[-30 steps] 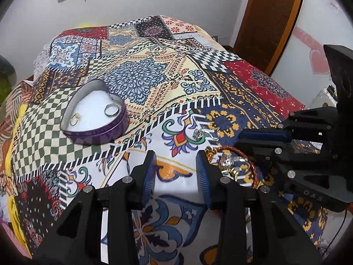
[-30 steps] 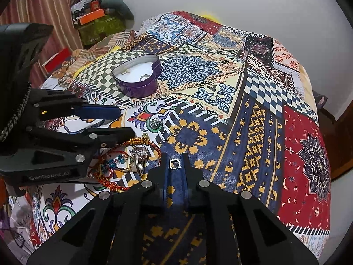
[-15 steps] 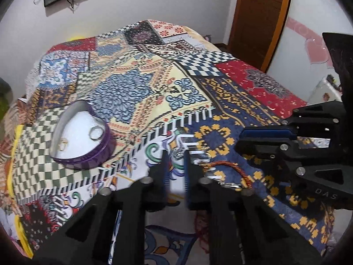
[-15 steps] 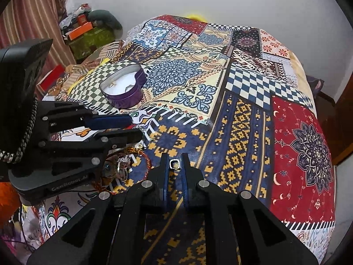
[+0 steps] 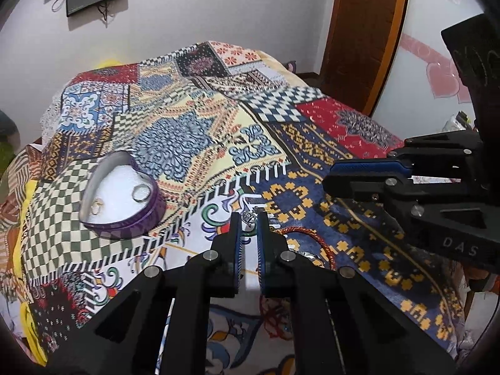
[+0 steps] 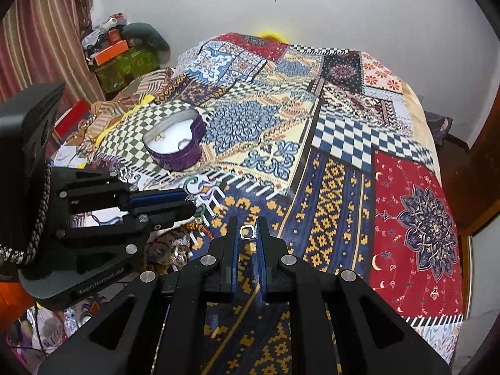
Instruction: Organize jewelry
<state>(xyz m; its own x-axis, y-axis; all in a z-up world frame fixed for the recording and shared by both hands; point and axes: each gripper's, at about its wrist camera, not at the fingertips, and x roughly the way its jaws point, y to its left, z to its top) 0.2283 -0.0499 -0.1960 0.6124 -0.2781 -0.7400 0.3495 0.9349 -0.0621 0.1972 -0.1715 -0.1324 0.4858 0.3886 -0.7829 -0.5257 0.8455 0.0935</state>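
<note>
My left gripper (image 5: 248, 220) is shut on a small ornate silver ring (image 5: 248, 217), held just above the bedspread. My right gripper (image 6: 247, 226) is shut on a square-topped silver ring (image 6: 247, 232), pinched at its fingertips. A purple heart-shaped tin (image 5: 125, 222) with a white lining sits to the left. In it lie a silver ring (image 5: 141, 192) and a gold one (image 5: 97, 210). A red cord bracelet (image 5: 312, 234) and more silver pieces lie in a pile under both grippers. The right wrist view shows the tin (image 6: 181, 156) far left and my left gripper (image 6: 189, 201) beside mine.
The patchwork bedspread (image 5: 193, 143) covers the whole bed. A brown wooden door (image 5: 359, 37) stands at the back right. Boxes and clutter (image 6: 118, 53) are stacked by a striped curtain (image 6: 40, 31) past the bed's left side.
My left gripper's jaws have closed from wide open onto the ornate silver ring by the pile. My right gripper has risen slightly, keeping its ring.
</note>
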